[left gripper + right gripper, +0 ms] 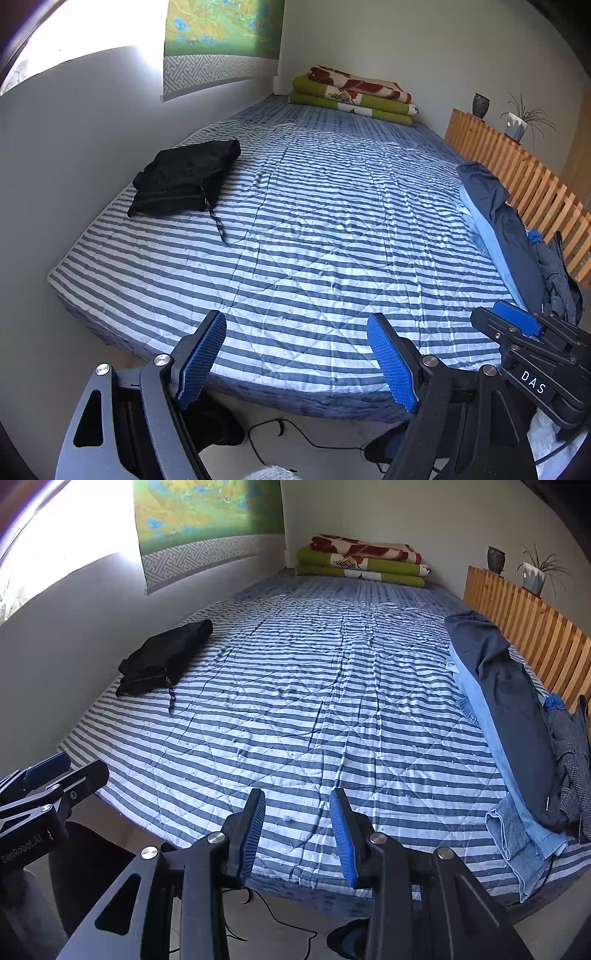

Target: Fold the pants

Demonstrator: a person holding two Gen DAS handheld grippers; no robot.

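Note:
A pair of black pants (184, 181) (166, 657) lies folded on the striped quilt (314, 229) (295, 701) at the left, by the wall, with a strap trailing from it. A heap of unfolded garments (498, 221) (509, 709), dark navy over light blue denim, lies along the right side of the bed. My left gripper (295, 325) hangs wide open over the bed's near edge with nothing between its blue pads. My right gripper (298, 801) is beside it, jaws narrower but apart, also holding nothing. Each gripper shows in the other's view: the right gripper (517, 321), the left gripper (55, 771).
Folded green and red blankets (354, 96) are stacked at the far end of the bed. A wooden slatted rail (517, 162) runs along the right side, with a vase (480, 105) and a potted plant (517, 123) on top. A black cable (280, 432) lies on the floor below.

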